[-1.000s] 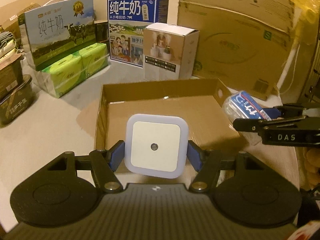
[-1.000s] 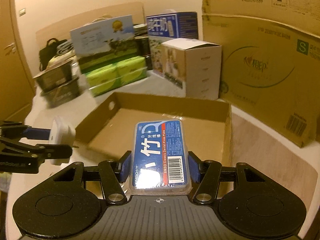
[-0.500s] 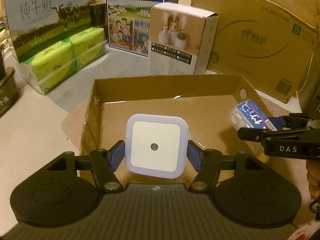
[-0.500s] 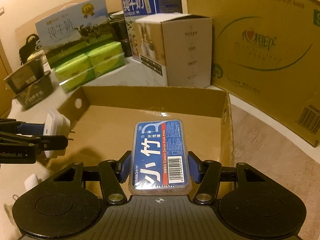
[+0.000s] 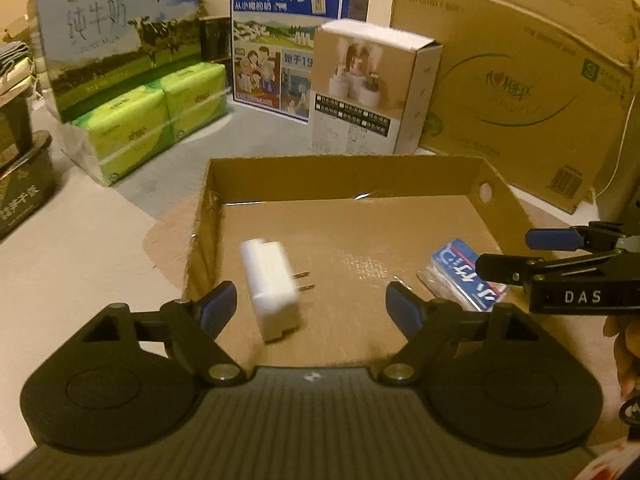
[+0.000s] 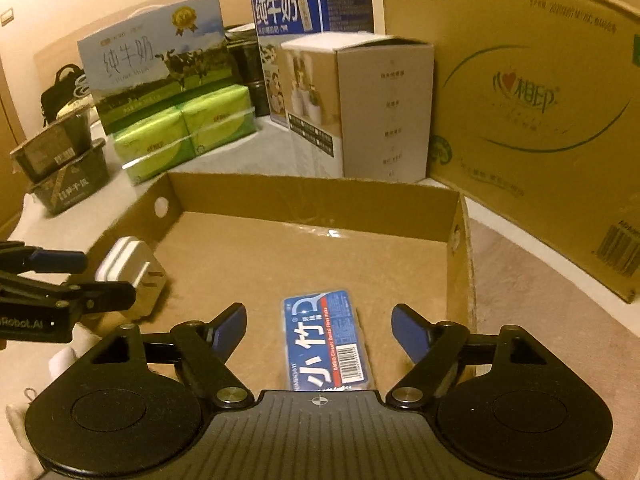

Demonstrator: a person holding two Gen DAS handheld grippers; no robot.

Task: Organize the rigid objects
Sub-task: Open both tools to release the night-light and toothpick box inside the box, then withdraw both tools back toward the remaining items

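Lying loose in the cardboard tray [image 5: 508,200]: white plug-in night light [image 5: 272,284], "BMBO" floss pack [image 6: 326,340].
Left gripper [image 5: 312,306] and right gripper [image 6: 318,328] are just spreading wide, gripping nothing.

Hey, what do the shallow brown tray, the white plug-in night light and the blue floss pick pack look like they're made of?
Tray: corrugated cardboard, matte brown, with raw cut edges and a shiny tape strip across its floor.
Night light: probably hard white plastic, smooth; two metal prongs stick out.
Floss pick pack: seemingly a clear glossy plastic case, going by its see-through rim, with a printed blue label.
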